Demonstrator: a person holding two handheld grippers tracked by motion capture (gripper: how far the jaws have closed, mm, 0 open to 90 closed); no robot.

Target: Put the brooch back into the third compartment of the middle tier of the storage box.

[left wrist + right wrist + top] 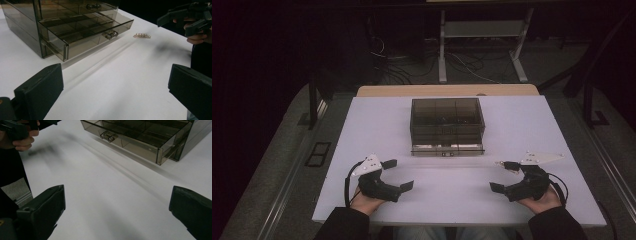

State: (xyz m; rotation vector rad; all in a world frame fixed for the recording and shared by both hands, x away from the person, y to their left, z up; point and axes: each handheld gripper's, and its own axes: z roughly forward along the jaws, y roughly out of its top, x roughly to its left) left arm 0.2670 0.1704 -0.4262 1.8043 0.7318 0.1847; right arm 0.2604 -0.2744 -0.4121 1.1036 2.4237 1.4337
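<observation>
A smoky see-through drawer box (446, 119) stands at the middle of the white table (362, 130). Its lowest drawer (85, 31) is pulled out, its metal handle (111, 34) toward me, and it looks empty. A small beaded metal clip (142, 35) lies on the table right of the drawer front. My left gripper (398, 174) is open near the front left, with nothing between its jaws. At the front right my right gripper (501, 176) is open and empty too, and the clip lies just beyond its upper jaw. The drawer (140, 135) also shows in the right gripper view.
Bare white tabletop (447, 190) lies between the two grippers and the drawer front. The table's wooden back edge (447, 90) runs behind the box. Cables and a metal stand (482, 50) are on the dark floor beyond.
</observation>
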